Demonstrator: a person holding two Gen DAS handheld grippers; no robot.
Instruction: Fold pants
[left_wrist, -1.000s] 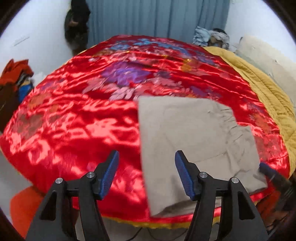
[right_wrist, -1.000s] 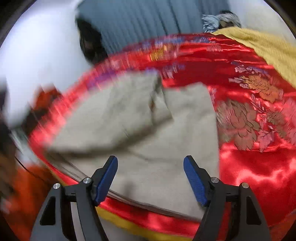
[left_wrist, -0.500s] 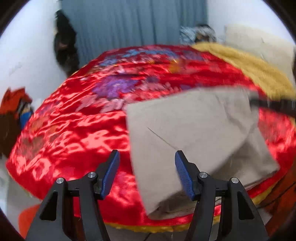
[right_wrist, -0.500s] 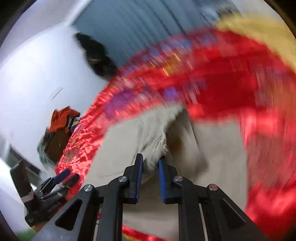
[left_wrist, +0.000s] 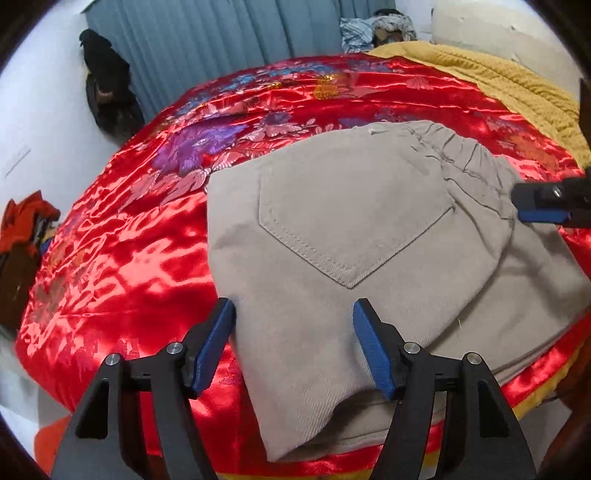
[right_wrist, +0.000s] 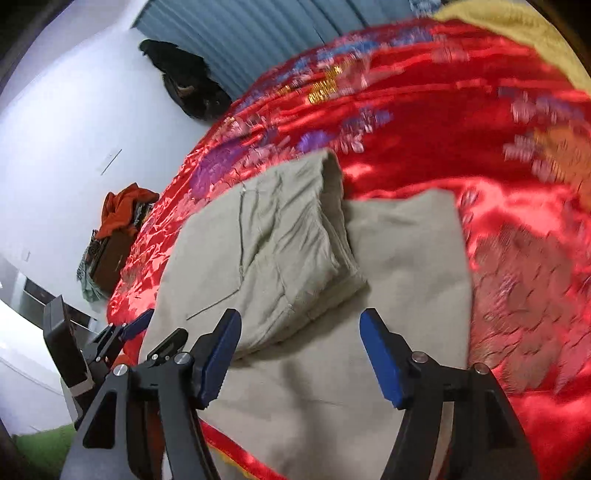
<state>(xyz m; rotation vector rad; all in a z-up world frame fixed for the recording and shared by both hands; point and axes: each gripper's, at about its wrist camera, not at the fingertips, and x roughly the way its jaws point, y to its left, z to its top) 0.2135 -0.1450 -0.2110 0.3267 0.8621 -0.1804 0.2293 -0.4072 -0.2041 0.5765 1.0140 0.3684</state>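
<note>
Beige cotton pants (left_wrist: 354, 236) lie folded on the shiny red floral satin bedspread (left_wrist: 122, 251), near the bed's front edge, back pocket facing up and the elastic waistband toward the far right. My left hand-held gripper (left_wrist: 293, 343) hovers over the near fold with its blue pads spread wide, holding nothing. My right hand-held gripper (right_wrist: 299, 354) is also wide open, empty, just above the lower layer beside the folded-over top flap. A mustard knitted blanket (left_wrist: 498, 77) covers the bed's far right side.
</note>
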